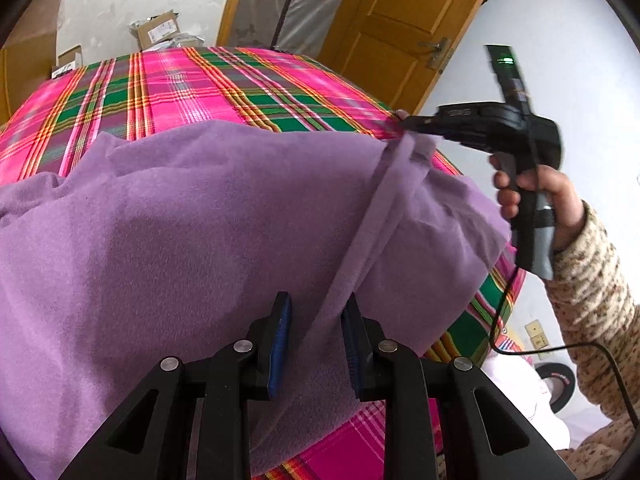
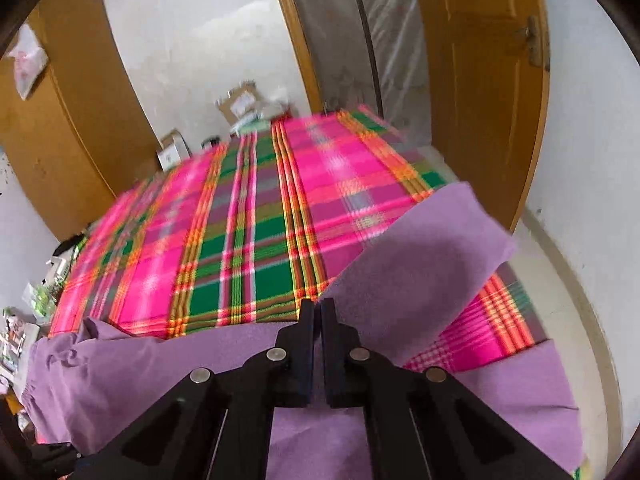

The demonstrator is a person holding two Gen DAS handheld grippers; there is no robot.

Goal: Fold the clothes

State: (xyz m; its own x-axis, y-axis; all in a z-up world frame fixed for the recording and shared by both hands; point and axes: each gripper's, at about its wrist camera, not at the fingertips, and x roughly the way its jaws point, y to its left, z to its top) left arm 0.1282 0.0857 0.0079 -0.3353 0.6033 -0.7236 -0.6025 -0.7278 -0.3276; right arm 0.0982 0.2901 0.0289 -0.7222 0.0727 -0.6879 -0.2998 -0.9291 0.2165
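Garment: purple fleece garment lies spread over the near part of the bed; it fills the lower left wrist view from 7 to 4 o'clock; nap soft, surface rumpled at 9 o'clock
Fold ridge: a raised strip of the fleece runs from 6 o'clock up toward 1 o'clock in the left wrist view, taut between the two grippers
Left gripper: left gripper at 6 o'clock of its own view; jaws partly apart, blue pads either side of the ridge; whether the pads press the cloth I cannot tell
Right gripper: right gripper at 6 o'clock of its own view; jaws together, pinched on an edge of the fleece; a flap rises from the tips toward 2 o'clock, lifted off the bed
Right gripper, seen from left: black body at 2 o'clock, tip at the top of the ridge; held by a hand in a speckled knit sleeve; a black cable hangs beneath
Bed cover: pink, green and orange plaid sheet; bare at 12 o'clock in both views
Room: wooden door at 1 o'clock; cardboard boxes at 11 o'clock beyond the bed
Image quality: right wrist view is motion-blurred
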